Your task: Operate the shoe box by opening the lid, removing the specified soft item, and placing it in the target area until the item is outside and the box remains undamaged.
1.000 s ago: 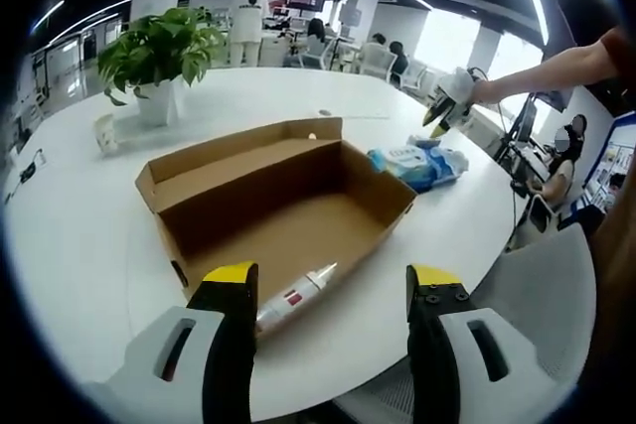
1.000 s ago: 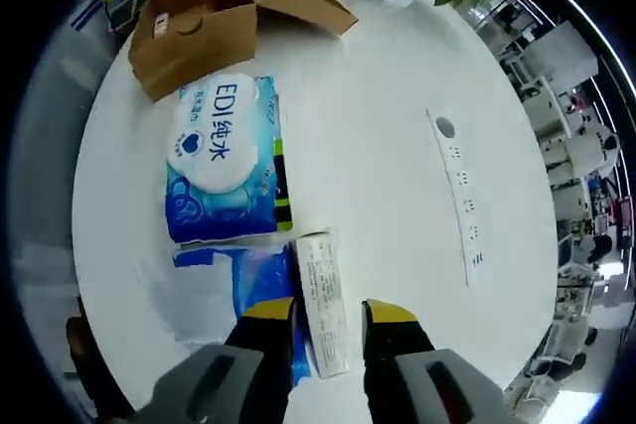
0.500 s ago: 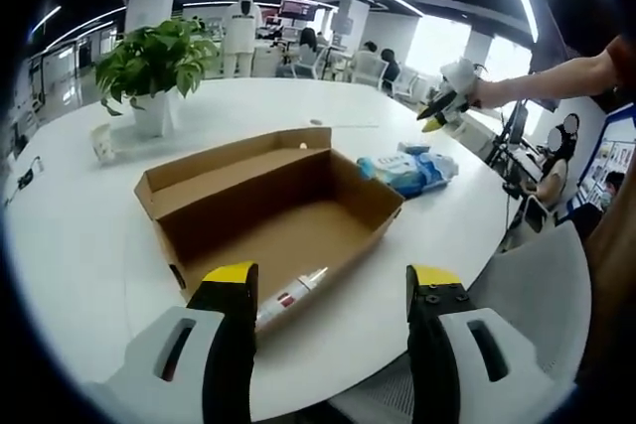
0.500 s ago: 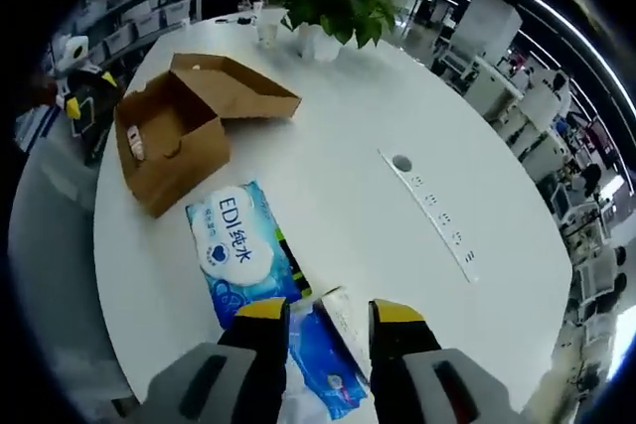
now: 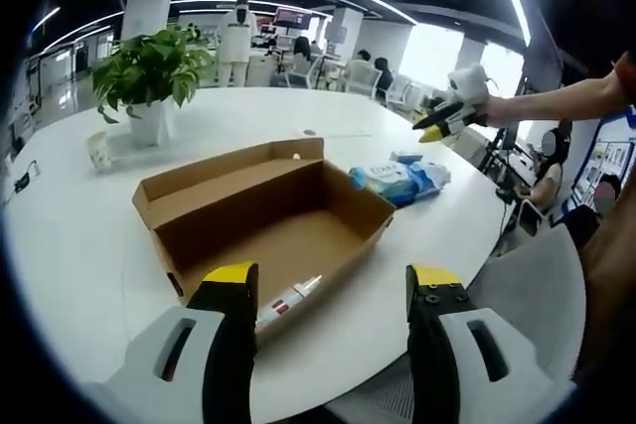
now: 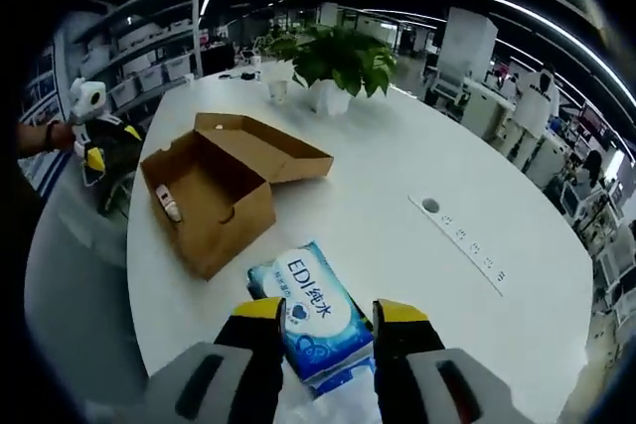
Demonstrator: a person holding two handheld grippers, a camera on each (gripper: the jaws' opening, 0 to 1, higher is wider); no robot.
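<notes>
White table (image 5: 79,235): open shoe box (image 5: 260,208), tube (image 5: 288,297) half-hidden inside.

Tube (image 5: 288,298) in open box (image 5: 260,208), wipes pack (image 5: 397,180) beside — plant (image 5: 149,67) behind

Both views face the open box (image 5: 268,208) (image 6: 214,191) from opposite table sides

potted plant (image 5: 151,69) on white table (image 5: 70,235), paper cup (image 5: 98,151) beside it, power strip (image 6: 467,245)
</notes>
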